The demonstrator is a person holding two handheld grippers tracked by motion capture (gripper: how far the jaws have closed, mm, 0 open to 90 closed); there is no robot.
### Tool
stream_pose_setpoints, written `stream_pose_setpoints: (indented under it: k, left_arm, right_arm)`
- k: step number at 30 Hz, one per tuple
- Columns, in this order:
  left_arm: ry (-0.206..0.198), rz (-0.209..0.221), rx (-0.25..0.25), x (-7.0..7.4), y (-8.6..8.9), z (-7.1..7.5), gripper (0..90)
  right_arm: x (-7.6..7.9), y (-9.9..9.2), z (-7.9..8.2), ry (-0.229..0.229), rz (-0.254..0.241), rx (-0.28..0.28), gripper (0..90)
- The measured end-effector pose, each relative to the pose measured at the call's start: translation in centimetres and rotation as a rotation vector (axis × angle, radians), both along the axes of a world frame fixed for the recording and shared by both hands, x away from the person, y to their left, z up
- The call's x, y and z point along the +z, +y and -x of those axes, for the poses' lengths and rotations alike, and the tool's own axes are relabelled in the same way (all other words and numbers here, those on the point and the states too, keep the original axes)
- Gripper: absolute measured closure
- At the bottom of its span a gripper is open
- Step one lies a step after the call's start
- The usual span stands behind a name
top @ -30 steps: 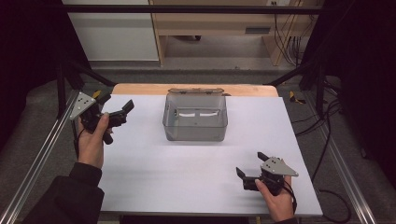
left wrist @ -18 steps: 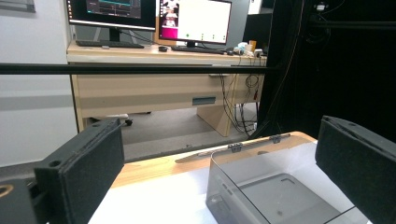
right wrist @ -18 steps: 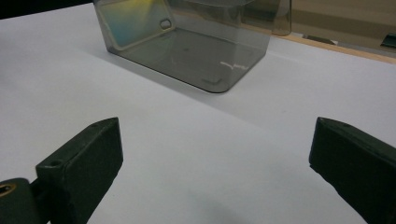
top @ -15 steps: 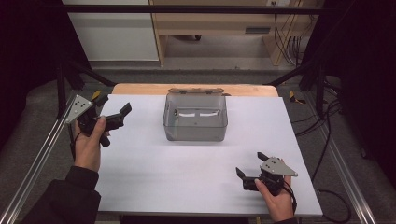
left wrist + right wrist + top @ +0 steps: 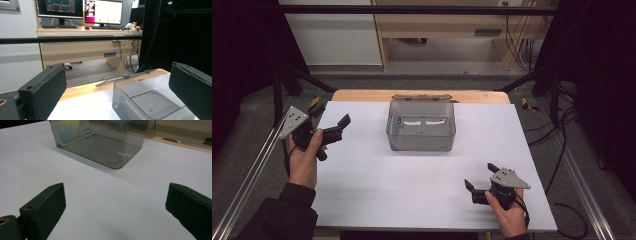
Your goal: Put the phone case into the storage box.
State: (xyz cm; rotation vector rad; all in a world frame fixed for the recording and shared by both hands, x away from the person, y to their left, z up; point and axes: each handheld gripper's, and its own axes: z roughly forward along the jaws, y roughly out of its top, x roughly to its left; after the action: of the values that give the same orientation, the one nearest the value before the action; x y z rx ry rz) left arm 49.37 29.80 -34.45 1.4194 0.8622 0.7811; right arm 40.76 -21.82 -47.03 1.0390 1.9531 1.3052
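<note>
Both grippers idling off the clear bin [image 5: 421,129], jaws spread, nothing being held.

Bin is sitting mid-table toward the far edge; left gripper [image 5: 337,131] is being held raised at its left, right gripper [image 5: 479,182] low near the front edge. Risk being judged: thin smooth walls (hinged lid [image 5: 422,98] hanging off the back) being nudged or slid during approach.

Left claw [image 5: 343,125] raised, jaws apart, right claw [image 5: 479,181] low, jaws apart

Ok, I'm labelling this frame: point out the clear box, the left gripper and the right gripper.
clear box [image 5: 421,148]: high view, its front wall.
left gripper [image 5: 343,123]: high view, between its jaw tips.
right gripper [image 5: 480,176]: high view, between its jaw tips.
</note>
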Motion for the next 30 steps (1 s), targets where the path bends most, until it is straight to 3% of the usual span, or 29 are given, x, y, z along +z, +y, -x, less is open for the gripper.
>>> stream_pose_setpoints:
  k: [20,30]
  left_arm:
    - [0.004,0.002,-0.005,-1.7,1.0,1.6,0.9]
    - [-0.001,-0.021,-0.009,-2.5,1.3,2.6,0.9]
  right_arm:
    - [0.0,0.0,0.0,-0.001,0.0,0.001,3.3]
    - [0.0,0.0,0.0,-0.002,0.002,0.0,3.3]
